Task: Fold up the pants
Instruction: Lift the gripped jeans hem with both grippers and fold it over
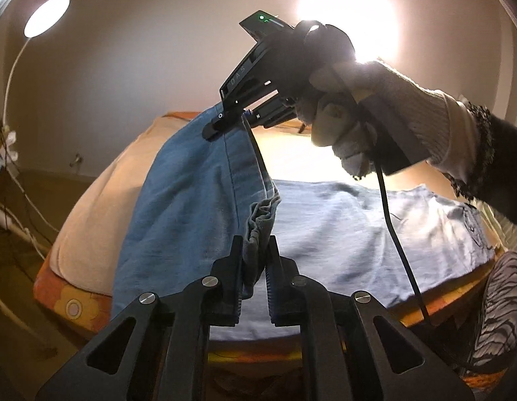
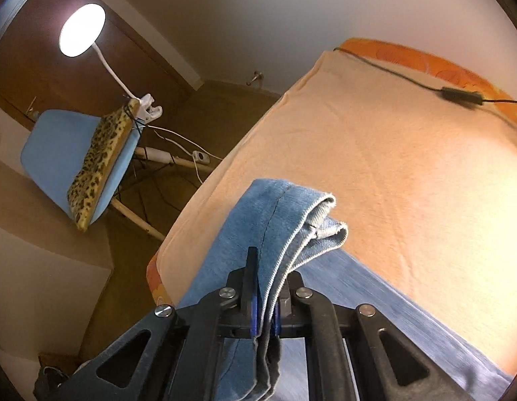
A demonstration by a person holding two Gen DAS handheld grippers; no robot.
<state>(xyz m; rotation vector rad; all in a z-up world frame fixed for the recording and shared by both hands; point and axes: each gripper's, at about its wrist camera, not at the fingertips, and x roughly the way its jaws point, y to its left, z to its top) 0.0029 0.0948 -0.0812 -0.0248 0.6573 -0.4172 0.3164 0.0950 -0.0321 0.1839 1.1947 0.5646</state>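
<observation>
Both claws pinch the same lifted end of the jeans: the left gripper clamps a bunched hem, the right gripper clamps the other hem corner, higher up. The rest of the jeans lies flat on the bed — its long axis runs away toward the waist, so I judge the fold carries that way.

Right gripper clamped on the hem of light-blue jeans, lifted above a peach blanket. A black cable crosses the blanket; a lit lamp is clipped to a blue chair.
</observation>
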